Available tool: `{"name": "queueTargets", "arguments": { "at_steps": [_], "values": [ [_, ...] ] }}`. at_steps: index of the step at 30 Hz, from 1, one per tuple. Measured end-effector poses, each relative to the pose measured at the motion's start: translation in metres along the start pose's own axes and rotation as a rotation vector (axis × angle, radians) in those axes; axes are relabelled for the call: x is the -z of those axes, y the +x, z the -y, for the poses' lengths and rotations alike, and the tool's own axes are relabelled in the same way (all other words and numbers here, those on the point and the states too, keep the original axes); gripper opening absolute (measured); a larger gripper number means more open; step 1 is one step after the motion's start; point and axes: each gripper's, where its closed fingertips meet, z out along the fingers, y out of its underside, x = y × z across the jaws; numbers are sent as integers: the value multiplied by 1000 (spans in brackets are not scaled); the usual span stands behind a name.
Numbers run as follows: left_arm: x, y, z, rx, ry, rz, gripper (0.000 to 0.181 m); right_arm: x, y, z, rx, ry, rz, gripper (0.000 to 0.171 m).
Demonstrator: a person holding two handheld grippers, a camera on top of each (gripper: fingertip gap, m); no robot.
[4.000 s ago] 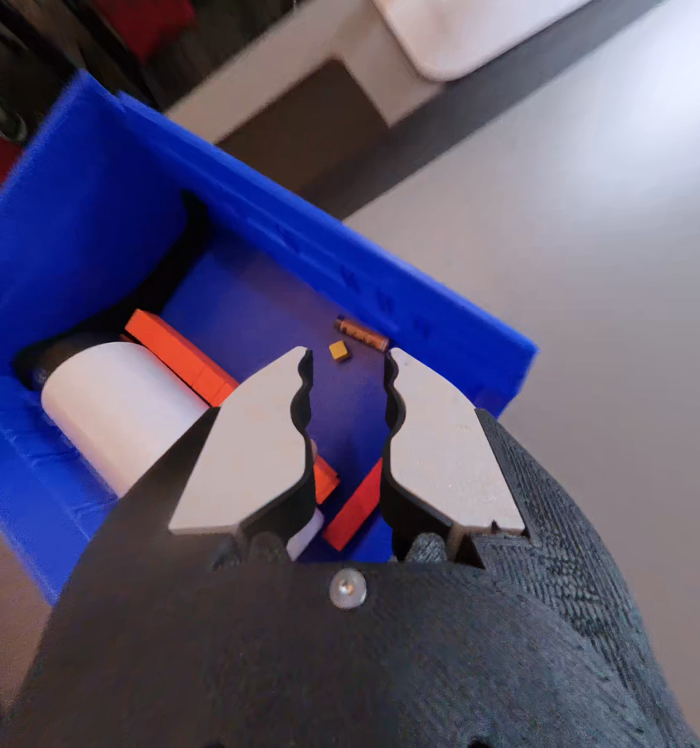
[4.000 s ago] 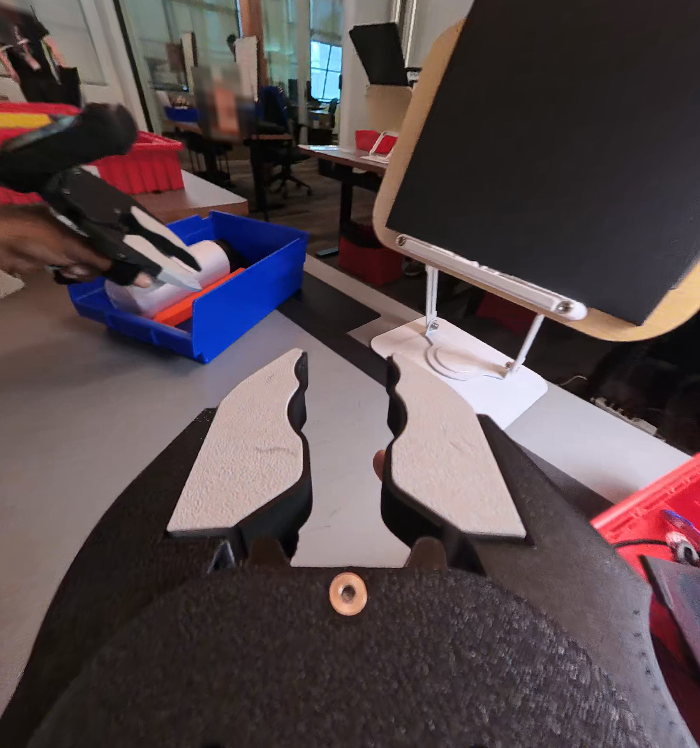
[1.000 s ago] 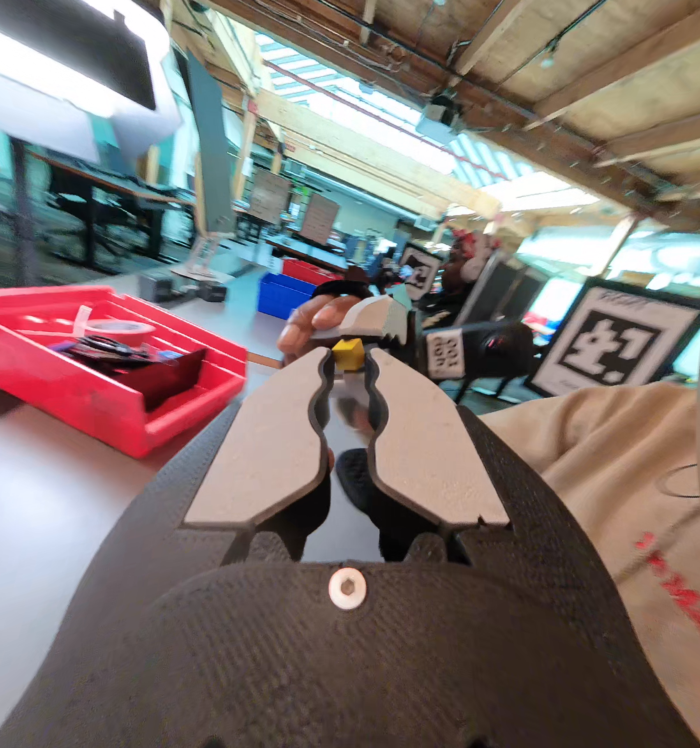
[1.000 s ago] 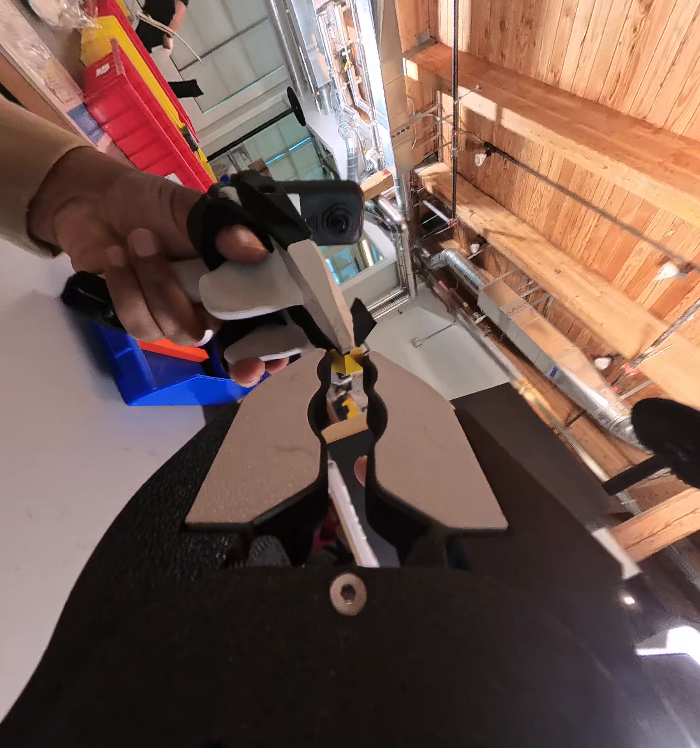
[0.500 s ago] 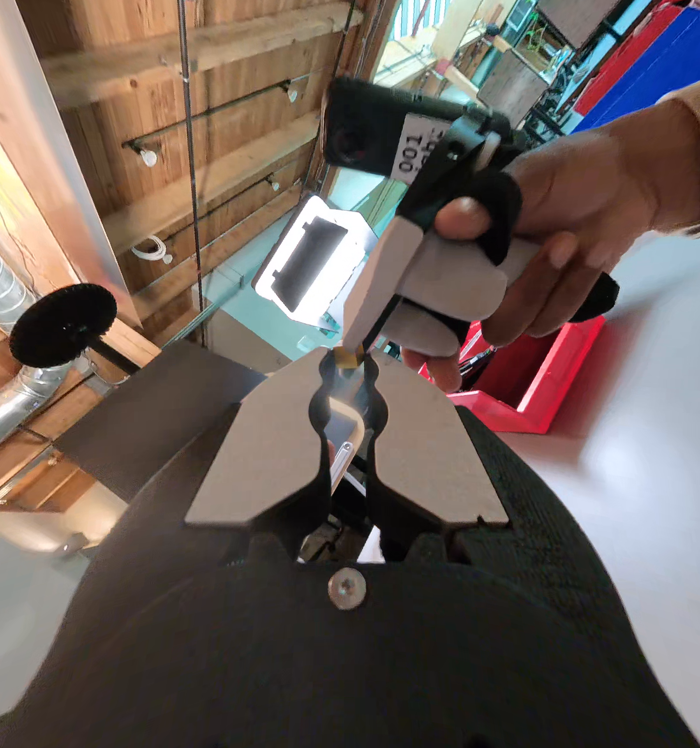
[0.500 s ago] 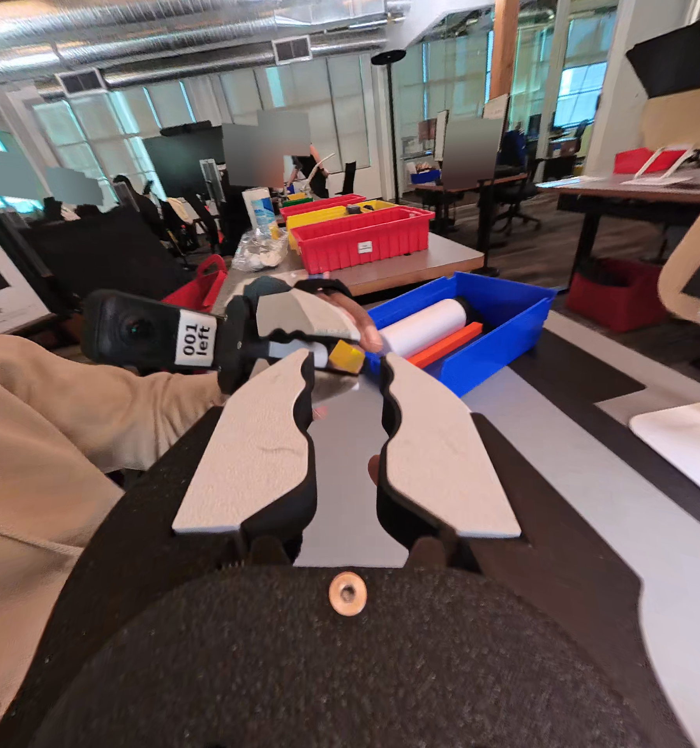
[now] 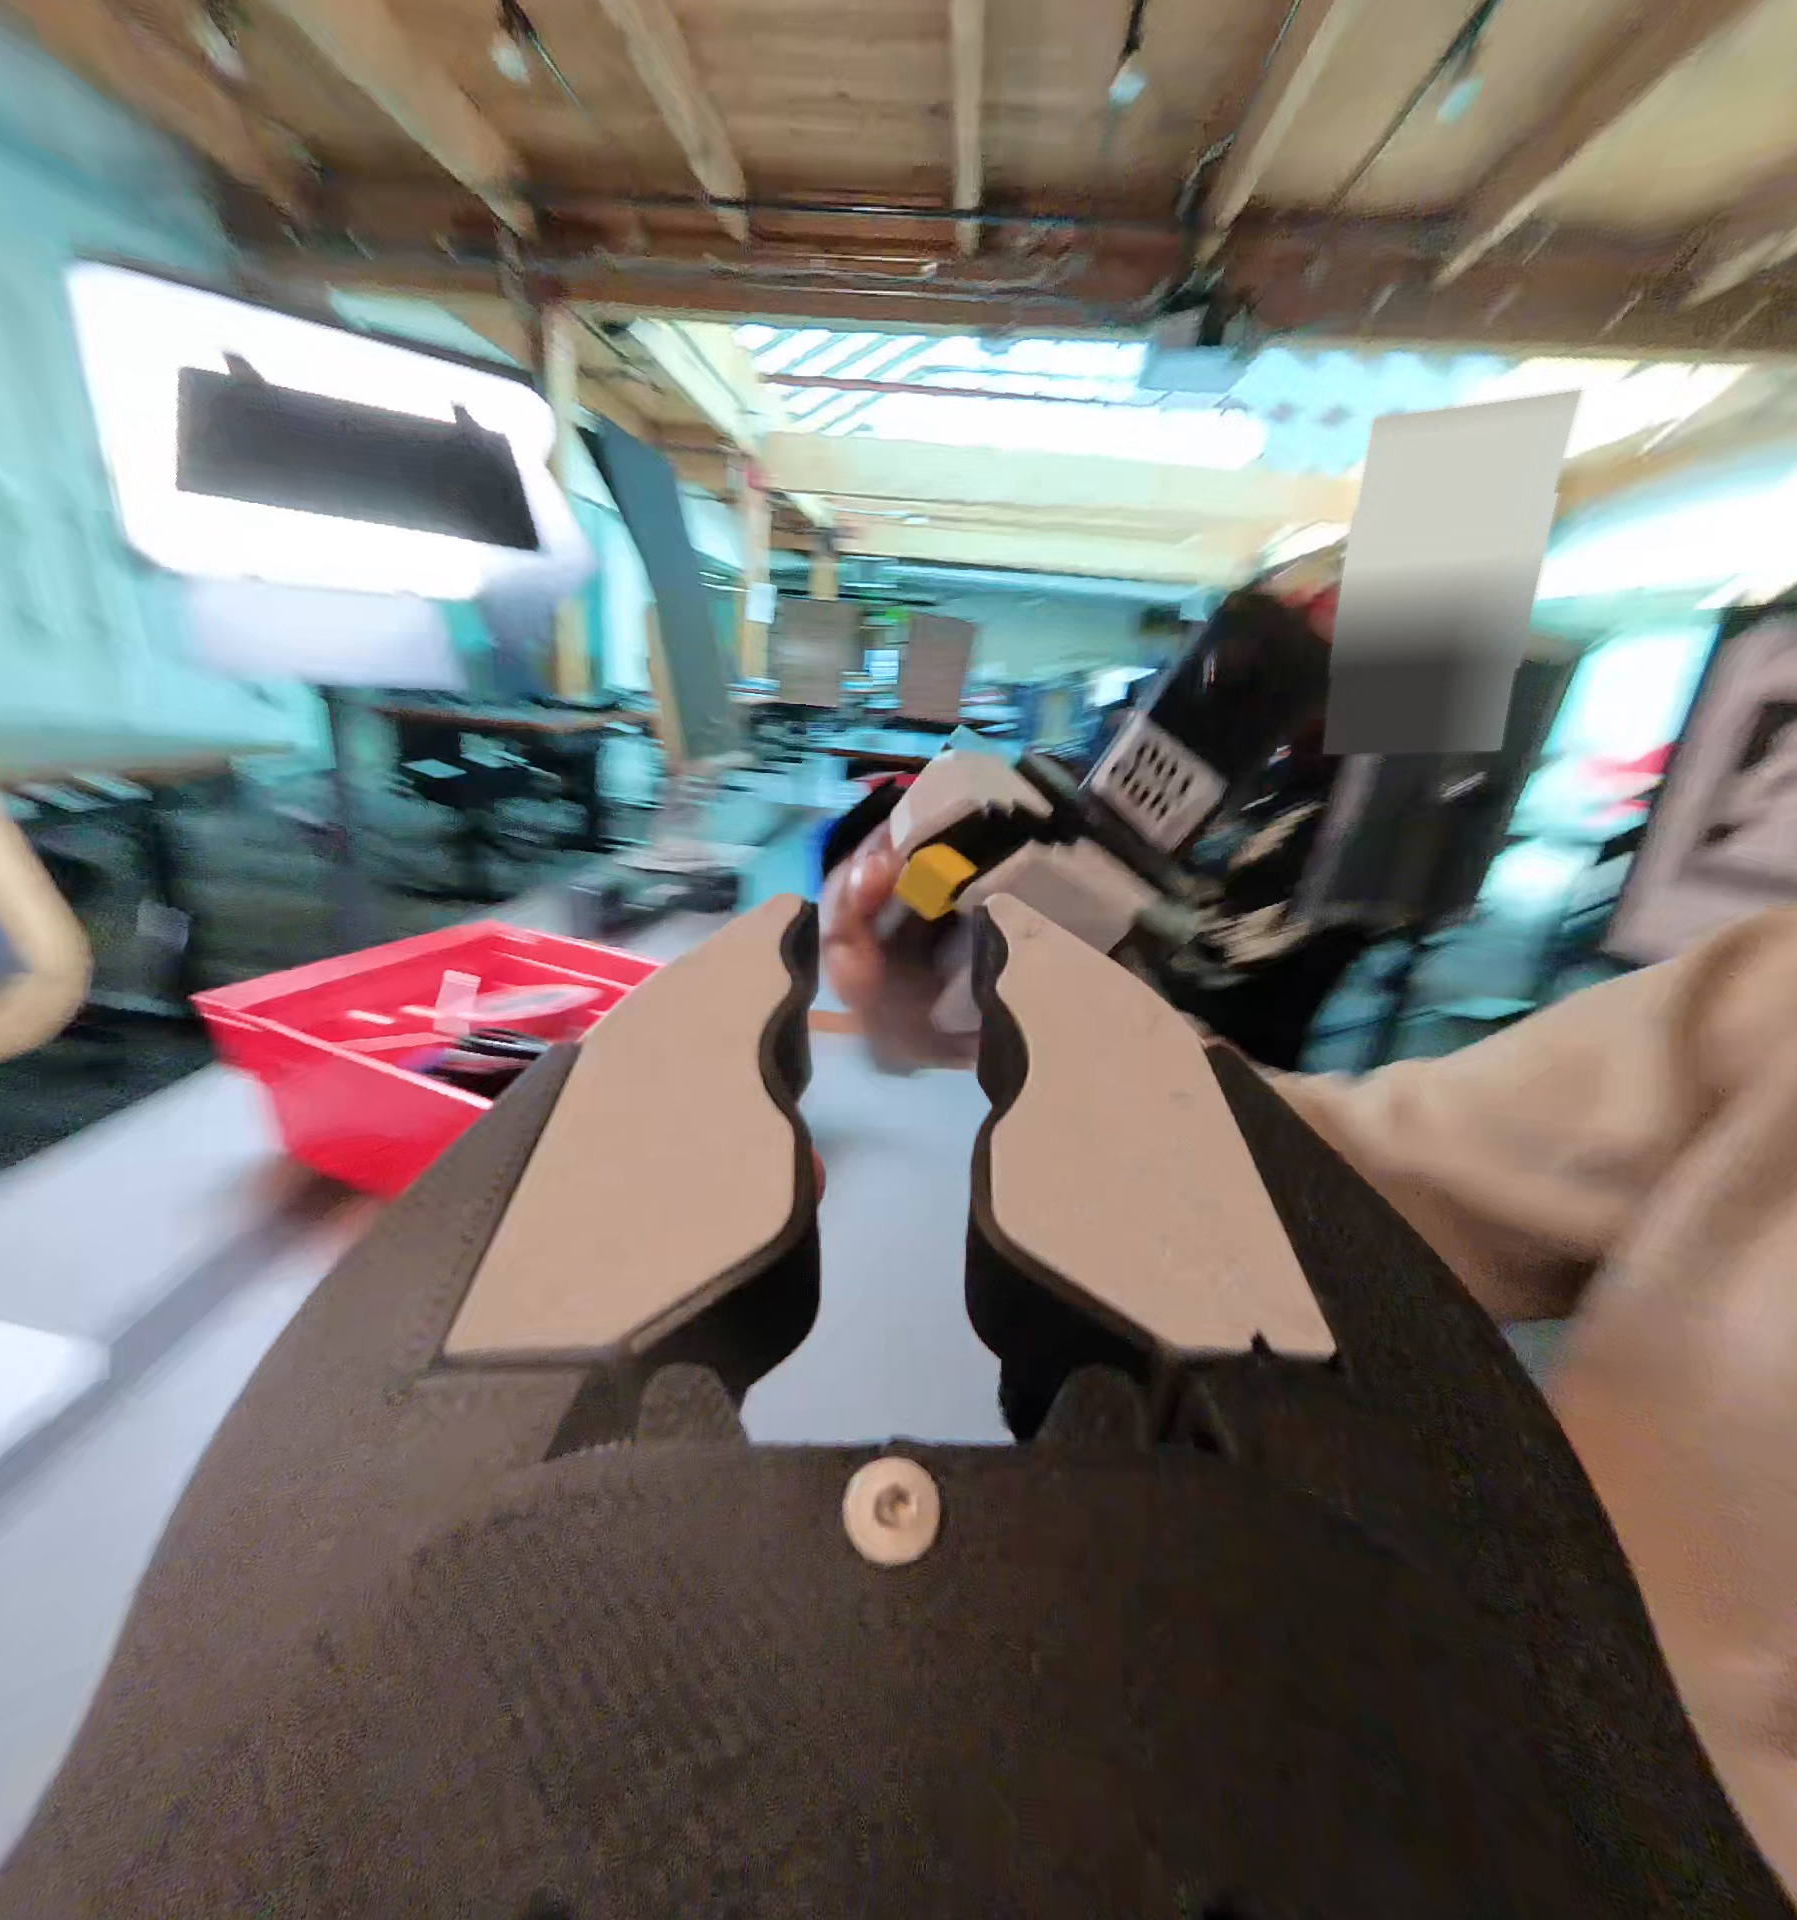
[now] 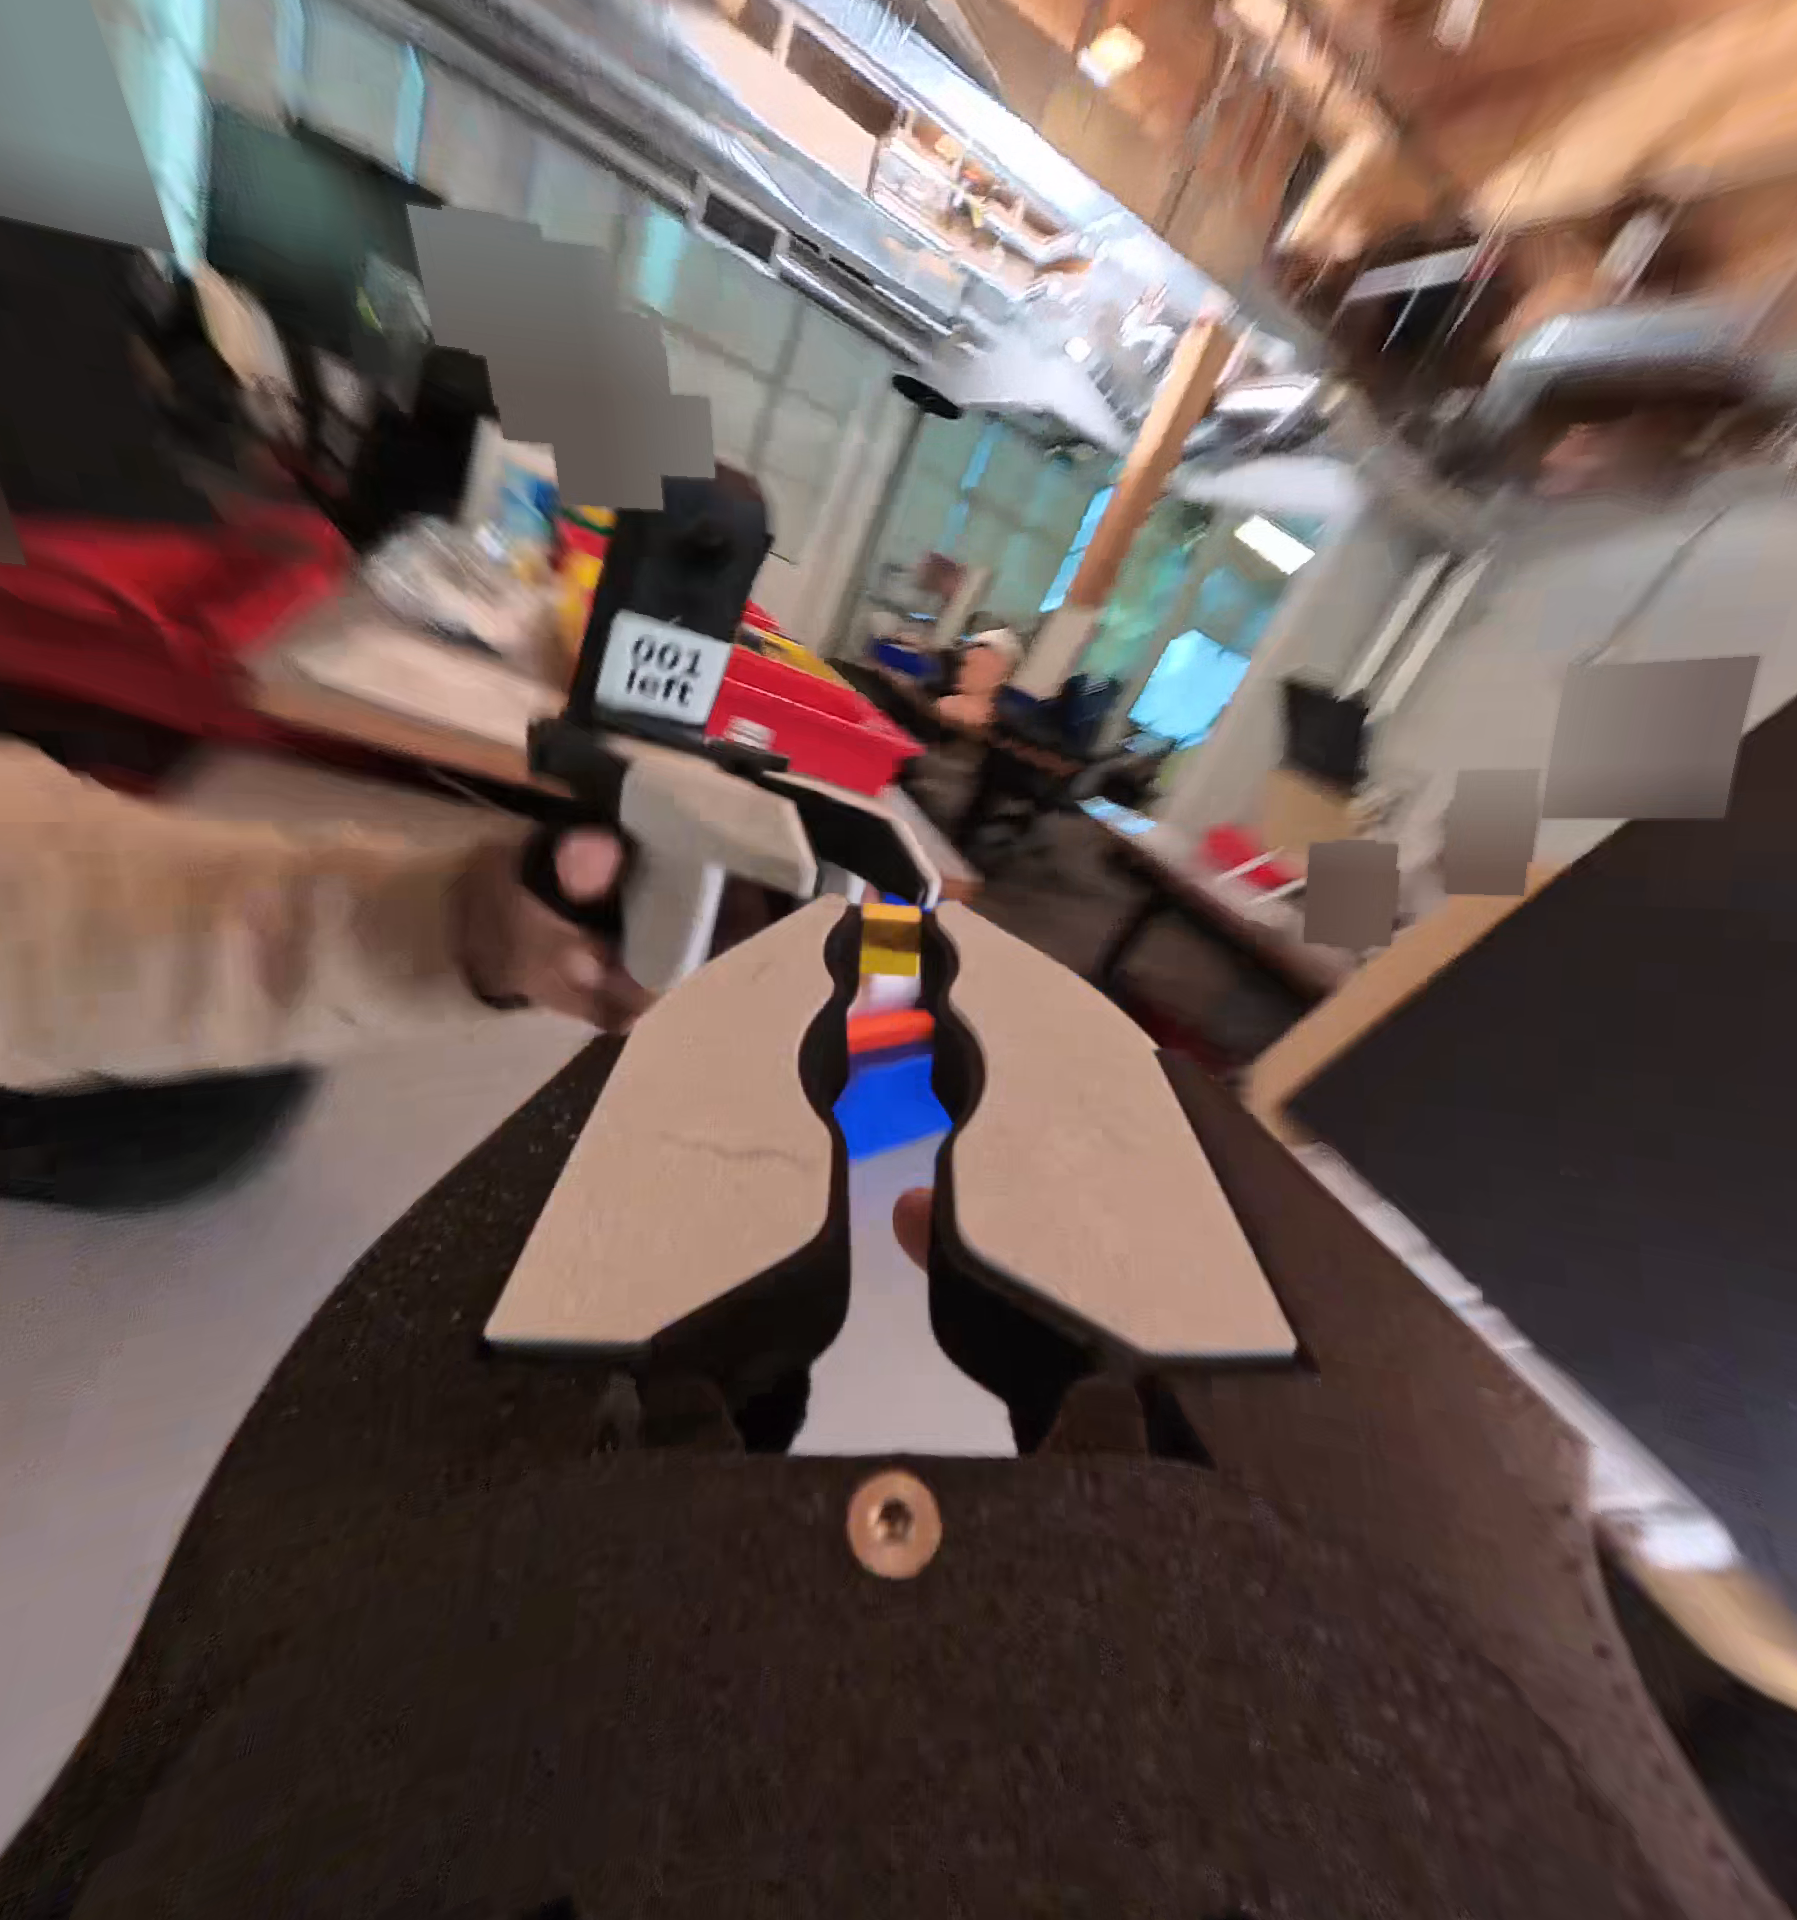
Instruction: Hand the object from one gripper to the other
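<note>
The small yellow block [image 8: 890, 937] sits pinched at the very tips of the right tool [image 8: 889, 920], whose jaws are closed onto it. The left tool [image 7: 892, 925], just beyond the block, stands spread wide with nothing between its fingers. So the handover looks essentially done; beyond the block lies the red bin [image 7: 354, 1081] on the worktop [image 7: 63, 1351].

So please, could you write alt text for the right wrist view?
The right gripper pinches a small yellow block at its fingertips. The left gripper, held in a hand, sits just behind the block. The background is motion-blurred.
</note>
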Motion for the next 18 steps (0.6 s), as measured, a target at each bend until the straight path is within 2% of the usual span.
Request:
{"name": "queueTargets", "arguments": {
  "at_steps": [2, 4, 6, 10, 13, 18],
  "values": [
    [-1, 3, 0, 229, -7, -77, 26, -2, -4, 0, 280, -31, -90, 10],
    [-4, 7, -5, 318, -35, -118, 25, -7, -5, -6, 471, -96, -160, 10],
    [-7, 6, -14, 313, -85, -93, 25, -12, -6, -13, 590, -151, -205, 10],
    [-8, -3, -23, 243, -138, -15, 16, -17, -9, -23, 643, -226, -205, 10],
    [-6, -1, -22, 278, -123, -67, 15, -17, -11, -25, 528, -229, -160, 11],
    [7, 16, -4, 568, 58, -421, 15, -5, -15, -4, -61, 15, 82, 23]
  ]
}}
